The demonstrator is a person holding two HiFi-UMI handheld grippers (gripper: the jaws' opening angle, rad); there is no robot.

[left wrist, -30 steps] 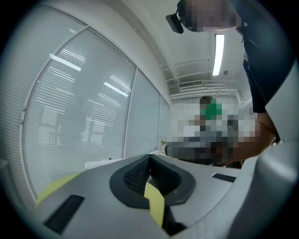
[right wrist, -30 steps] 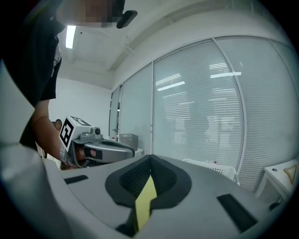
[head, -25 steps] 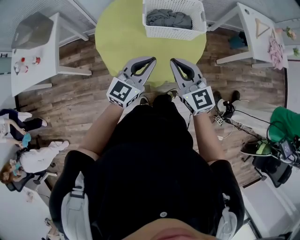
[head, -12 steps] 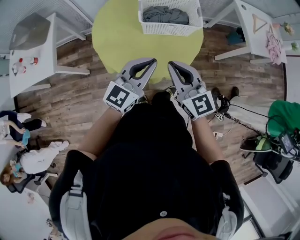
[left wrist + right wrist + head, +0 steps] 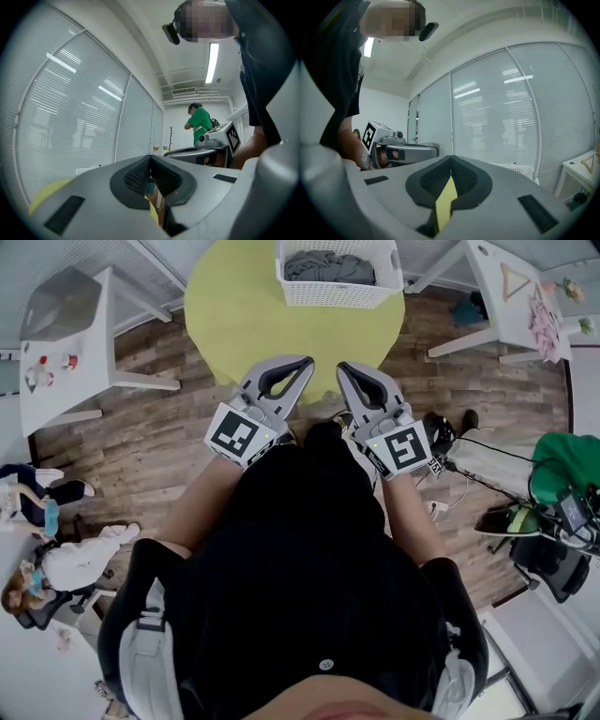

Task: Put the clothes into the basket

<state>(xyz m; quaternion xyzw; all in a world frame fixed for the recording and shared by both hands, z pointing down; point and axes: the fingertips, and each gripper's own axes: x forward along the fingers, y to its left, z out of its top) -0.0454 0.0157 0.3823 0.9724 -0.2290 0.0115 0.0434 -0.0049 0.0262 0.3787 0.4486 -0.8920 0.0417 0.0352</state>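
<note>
While their jaws sit pressed together, empty, the left gripper and right gripper bear black-and-white square markers.

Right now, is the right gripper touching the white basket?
Apart. The head view shows the right gripper close to the person's body, with bare yellow surface between it and the basket.

A white slatted basket stands upright on the far side of the round yellow-green table. Crumpled grey clothes lie inside the basket.
</note>
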